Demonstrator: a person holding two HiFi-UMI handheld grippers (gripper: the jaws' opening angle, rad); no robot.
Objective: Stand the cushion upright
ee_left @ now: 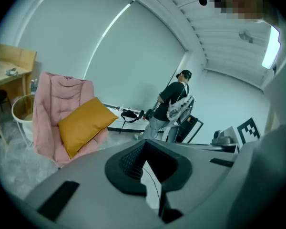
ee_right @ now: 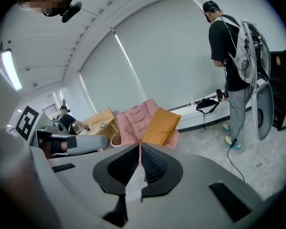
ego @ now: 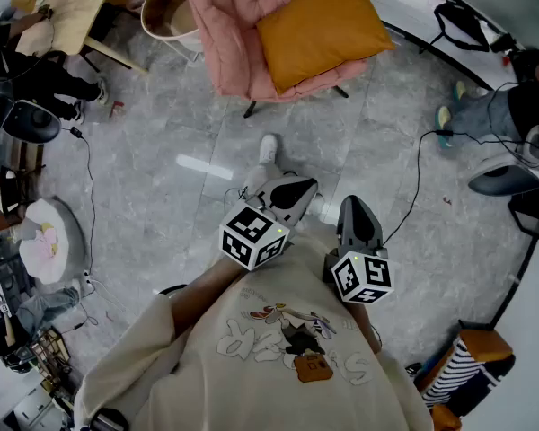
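Orange cushion point(ego: 319, 27) leant tilted in the pink chair point(ego: 220, 43).
The left gripper point(ego: 292, 191) and right gripper point(ego: 357, 212) are held shut, empty, well short of the chair.

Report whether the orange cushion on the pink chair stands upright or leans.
Leaning: the orange cushion rests slanted against the pink chair backrest, one corner raised, not upright on an edge.

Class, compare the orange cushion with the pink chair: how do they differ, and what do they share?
The cushion is smooth mustard orange; the chair is pink and quilted. The cushion is smaller than the chair. The cushion leans tilted on the chair, which stands on the floor. Both look soft and padded.
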